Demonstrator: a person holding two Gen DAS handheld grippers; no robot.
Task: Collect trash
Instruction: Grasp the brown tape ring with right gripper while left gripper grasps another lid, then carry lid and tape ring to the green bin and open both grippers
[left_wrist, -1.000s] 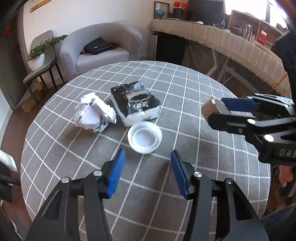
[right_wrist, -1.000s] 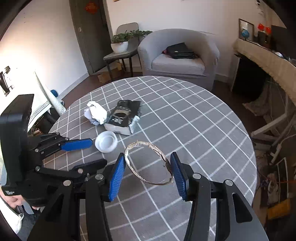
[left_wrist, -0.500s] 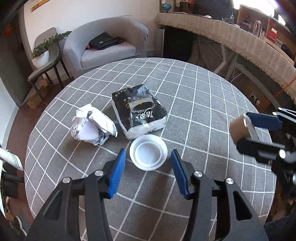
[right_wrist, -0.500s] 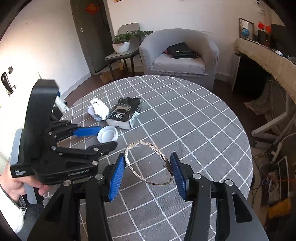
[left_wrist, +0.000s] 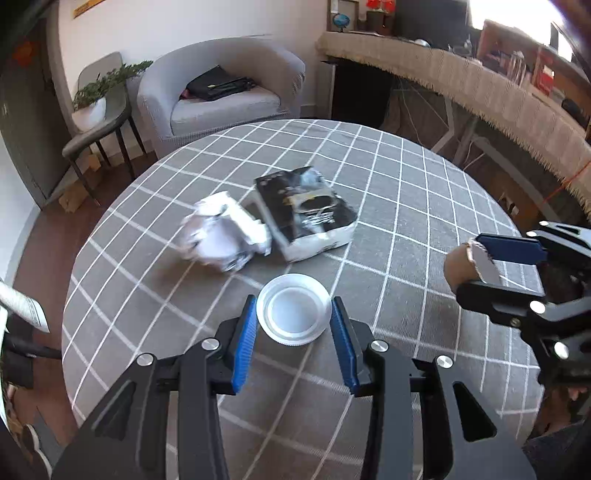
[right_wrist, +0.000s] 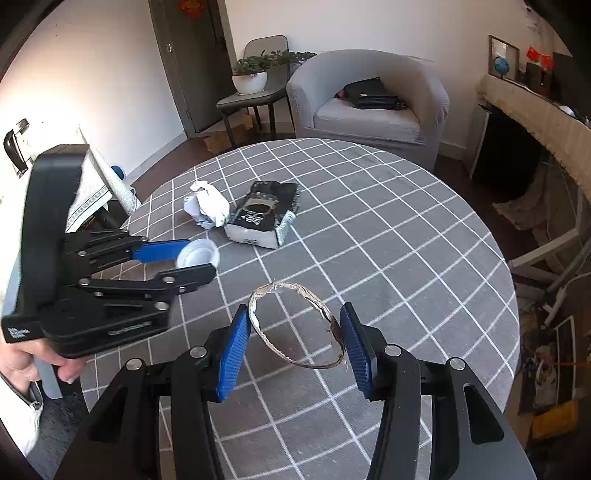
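A white plastic lid (left_wrist: 293, 314) lies on the grey checked table (left_wrist: 406, 206), between the blue pads of my left gripper (left_wrist: 293, 306). Its jaws are closing and the pads meet the lid's rim on both sides. In the right wrist view the left gripper (right_wrist: 199, 258) points in from the left, with the lid (right_wrist: 197, 254) between its fingers. My right gripper (right_wrist: 293, 310) is shut on a torn brown cardboard ring (right_wrist: 299, 285), held above the table. Crumpled white paper (left_wrist: 221, 240) and a black snack bag (left_wrist: 306, 210) lie side by side beyond the lid.
A grey armchair (right_wrist: 369, 107) with a black bag on it stands past the table's far edge. Next to it, a chair holds a potted plant (right_wrist: 251, 75). A long fringed counter (left_wrist: 480, 88) runs along the right. A hand (right_wrist: 22, 365) holds the left gripper.
My left gripper has moved forward until the lid sits between its pads, and its jaws have narrowed onto it. The right gripper has stayed put with the ring.
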